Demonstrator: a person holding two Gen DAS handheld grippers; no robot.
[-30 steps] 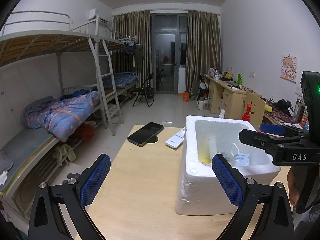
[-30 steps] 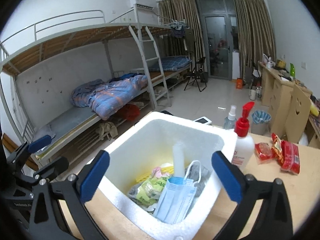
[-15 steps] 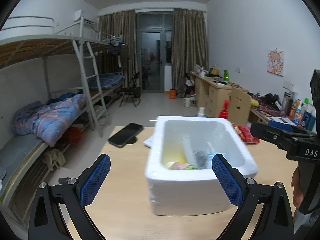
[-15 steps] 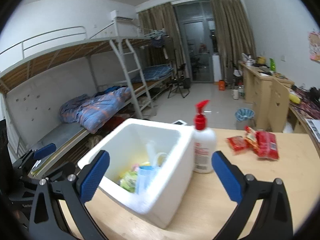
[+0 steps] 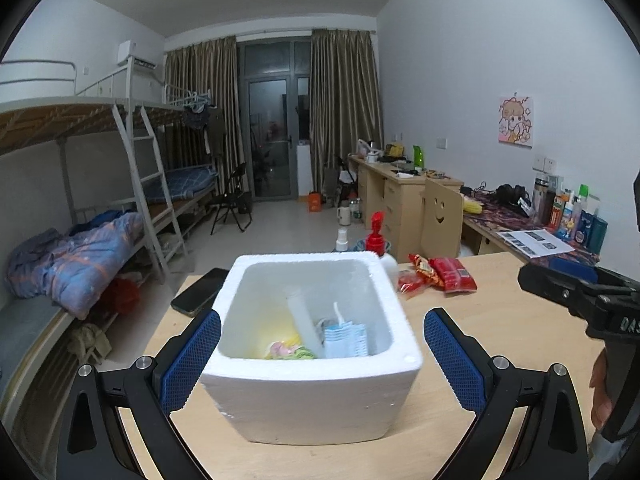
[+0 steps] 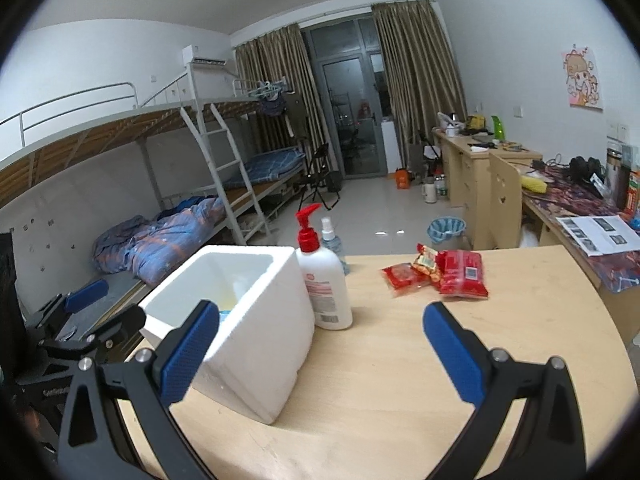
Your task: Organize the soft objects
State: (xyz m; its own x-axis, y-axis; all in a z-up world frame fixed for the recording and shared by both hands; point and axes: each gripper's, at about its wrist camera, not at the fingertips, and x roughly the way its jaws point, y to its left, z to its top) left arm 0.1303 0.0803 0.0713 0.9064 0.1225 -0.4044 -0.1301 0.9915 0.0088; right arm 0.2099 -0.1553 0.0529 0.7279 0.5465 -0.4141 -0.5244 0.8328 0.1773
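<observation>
Left wrist view: left gripper (image 5: 322,358) spread wide, empty, foam box (image 5: 312,396) between fingers; inside it face mask (image 5: 345,339), white tube (image 5: 304,326), yellow-green packets (image 5: 288,350), likely gathered for tidiness.

Right wrist view: right gripper (image 6: 320,354) released, empty; red snack packs (image 6: 440,274) ahead beyond fingers, probably next pick; lotion bottle (image 6: 324,280) touching box.

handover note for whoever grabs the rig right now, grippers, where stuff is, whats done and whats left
Left gripper: open, empty, facing the foam box.
Right gripper: open, empty, aimed past the box toward the red snack packets.
Done: a face mask and some soft wrappers already lie in the box.
Left: the red packets lie loose on the table, beyond the pump bottle. They probably go in next, likely with the right gripper.
</observation>
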